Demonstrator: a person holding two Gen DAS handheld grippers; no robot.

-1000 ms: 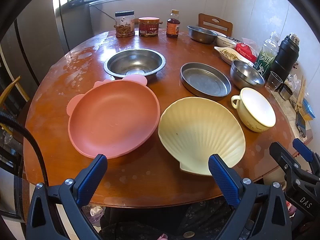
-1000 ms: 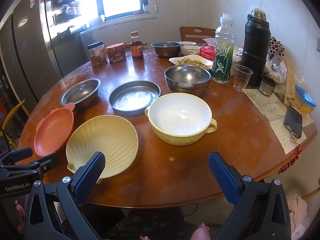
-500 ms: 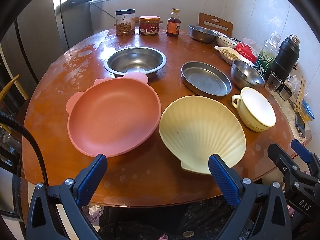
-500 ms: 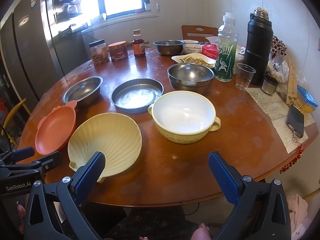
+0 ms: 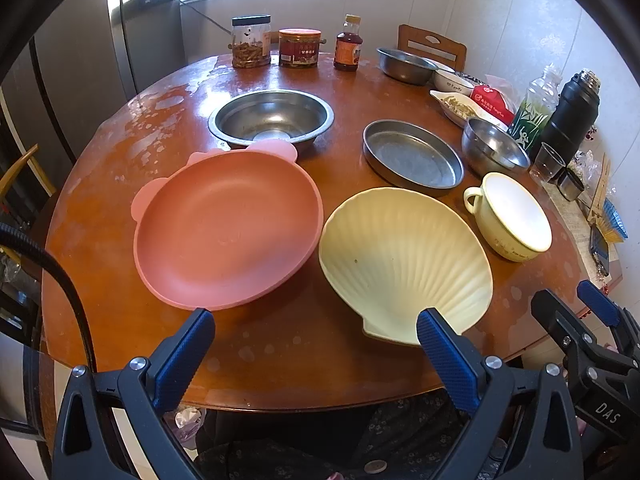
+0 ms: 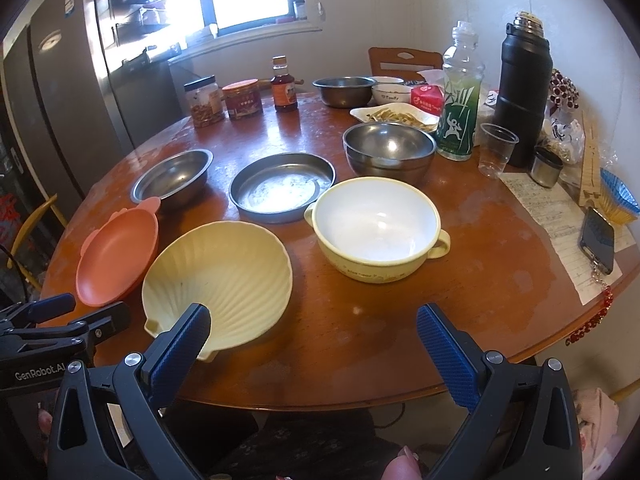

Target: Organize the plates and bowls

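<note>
A pink plate with small ears (image 5: 228, 228) (image 6: 116, 258) lies at the near left of the round wooden table (image 5: 280, 352). Beside it on the right sits a pale yellow shell-shaped dish (image 5: 404, 264) (image 6: 218, 282). Further right stands a yellow two-handled bowl (image 5: 510, 218) (image 6: 376, 226). Behind them are a steel bowl (image 5: 272, 118) (image 6: 174, 178), a flat steel pan (image 5: 412, 158) (image 6: 282, 186) and a deeper steel bowl (image 5: 494, 152) (image 6: 388, 152). My left gripper (image 5: 314, 344) hangs open over the near table edge, empty. My right gripper (image 6: 314, 338) is open too, its left fingertip over the shell dish's near rim.
Jars and a sauce bottle (image 5: 348, 44) stand at the far edge. A green bottle (image 6: 460, 108), black flask (image 6: 524, 92), plastic cup (image 6: 496, 150), small metal cup (image 6: 546, 166), papers and a phone (image 6: 596, 240) crowd the right side. Another steel bowl (image 6: 344, 90) and a food dish (image 6: 396, 116) sit at the back.
Both grippers have crept slightly forward toward the dishes; the table contents look a little closer. Nothing on the table has moved.
</note>
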